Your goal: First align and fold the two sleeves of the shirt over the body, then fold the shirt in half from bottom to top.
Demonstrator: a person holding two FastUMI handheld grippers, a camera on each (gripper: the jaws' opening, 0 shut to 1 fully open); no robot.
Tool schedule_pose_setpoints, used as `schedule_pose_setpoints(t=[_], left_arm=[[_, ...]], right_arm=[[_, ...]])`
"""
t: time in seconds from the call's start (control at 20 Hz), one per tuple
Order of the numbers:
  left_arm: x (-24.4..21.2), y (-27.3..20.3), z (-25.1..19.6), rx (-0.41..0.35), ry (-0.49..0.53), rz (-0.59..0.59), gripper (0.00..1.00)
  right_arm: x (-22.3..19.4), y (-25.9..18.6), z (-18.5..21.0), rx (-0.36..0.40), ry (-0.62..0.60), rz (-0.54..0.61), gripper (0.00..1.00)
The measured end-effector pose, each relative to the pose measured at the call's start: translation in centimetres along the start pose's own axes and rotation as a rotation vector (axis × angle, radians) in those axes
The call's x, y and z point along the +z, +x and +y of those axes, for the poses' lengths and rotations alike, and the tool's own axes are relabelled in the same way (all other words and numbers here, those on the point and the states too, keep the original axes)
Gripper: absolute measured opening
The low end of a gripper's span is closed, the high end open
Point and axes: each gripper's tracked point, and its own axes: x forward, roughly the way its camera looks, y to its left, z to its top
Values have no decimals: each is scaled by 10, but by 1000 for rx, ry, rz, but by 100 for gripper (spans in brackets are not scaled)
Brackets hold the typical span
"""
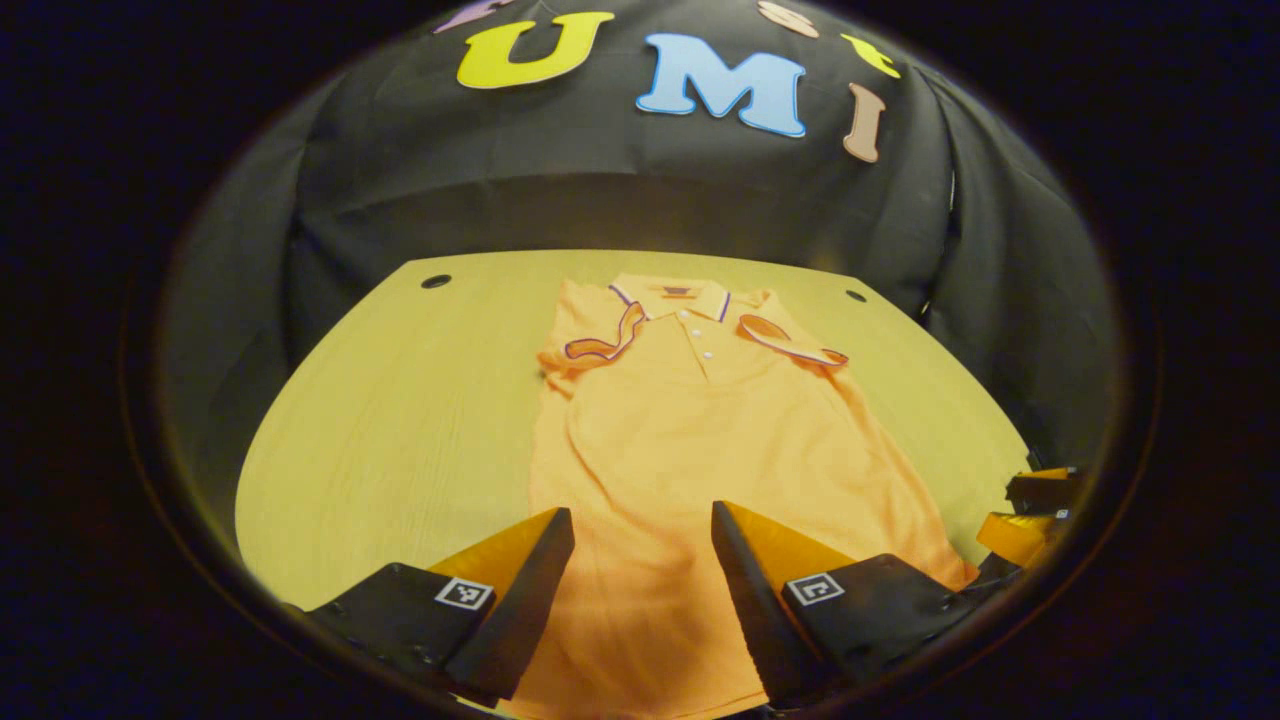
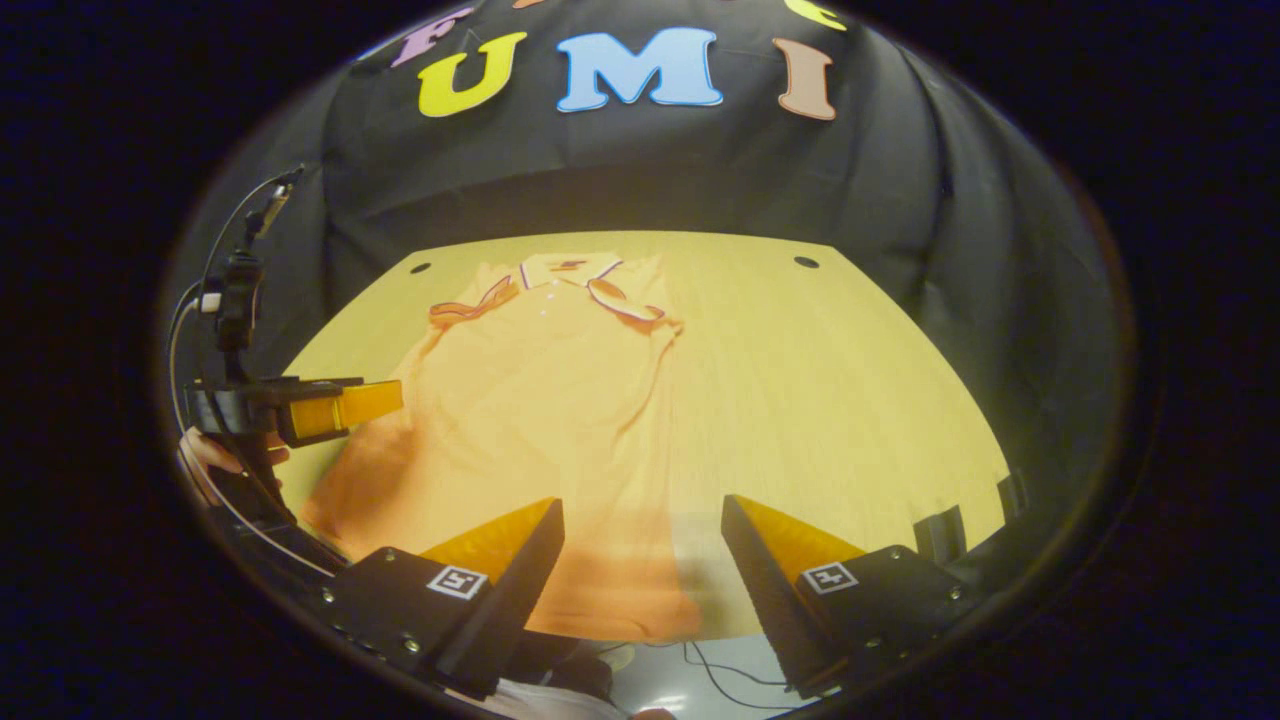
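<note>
An orange polo shirt [image 1: 690, 430] lies flat on the wooden table [image 1: 400, 420], collar at the far end. Both short sleeves [image 1: 600, 345] [image 1: 790, 345] are turned in over the chest. My left gripper [image 1: 641, 512] hovers open above the shirt's lower body, nothing between its fingers. The right gripper [image 1: 995, 510] shows at the table's right edge. In the right gripper view the shirt [image 2: 530, 400] lies left of centre. There my right gripper [image 2: 641, 503] stands open over the hem's right corner. The left gripper [image 2: 385, 400], held by a hand, sits by the shirt's left side.
Bare table [image 2: 820, 400] spreads to the right of the shirt. Two small round holes [image 1: 436, 281] [image 1: 856, 296] mark the table's far corners. A dark cable [image 2: 720, 670] hangs below the near edge. Black cloth walls close in the back and sides.
</note>
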Motion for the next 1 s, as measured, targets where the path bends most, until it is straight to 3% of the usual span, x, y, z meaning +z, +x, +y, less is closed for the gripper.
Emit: schedule_pose_setpoints(t=[0.65, 1.0], left_arm=[[-93, -63, 28, 15, 32, 116, 91], [-126, -81, 20, -18, 8, 148, 91]], right_arm=[[-51, 13, 0, 23, -3, 118, 98], [-75, 19, -1, 35, 3, 174, 99]])
